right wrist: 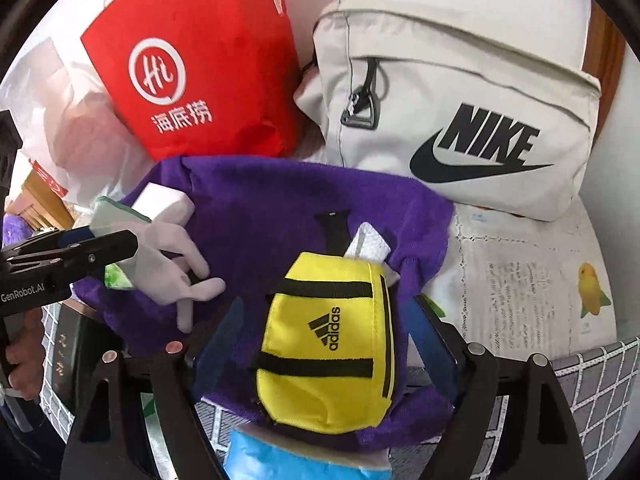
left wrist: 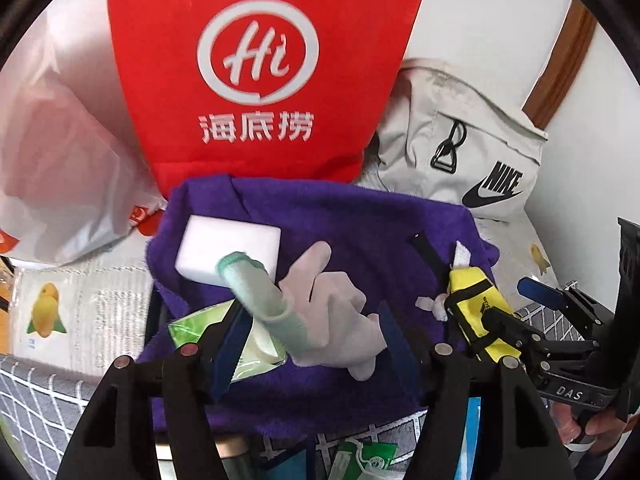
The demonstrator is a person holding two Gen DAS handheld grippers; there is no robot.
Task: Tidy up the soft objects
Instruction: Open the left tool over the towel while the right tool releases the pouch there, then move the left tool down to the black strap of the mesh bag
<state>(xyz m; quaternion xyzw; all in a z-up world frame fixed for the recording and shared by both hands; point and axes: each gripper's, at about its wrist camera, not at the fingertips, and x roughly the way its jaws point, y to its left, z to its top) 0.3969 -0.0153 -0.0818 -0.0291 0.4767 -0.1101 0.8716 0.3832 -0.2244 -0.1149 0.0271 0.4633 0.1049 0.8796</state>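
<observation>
Left gripper [left wrist: 308, 332] jaws spread, pale glove [left wrist: 336, 312] lying loose between them on purple towel [left wrist: 360, 224], white sponge [left wrist: 228, 248] just beyond, right gripper [right wrist: 324, 332] jaws spread astride yellow Adidas pouch [right wrist: 324, 344], pads clear, red Haidilao bag [right wrist: 200, 60] and beige Nike backpack [right wrist: 460, 92] farther back.

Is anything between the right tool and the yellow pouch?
Nothing visible. The yellow pouch lies on the purple towel, right between the open fingers of the right tool. The pale glove lies off to its left, by the left tool.
</observation>
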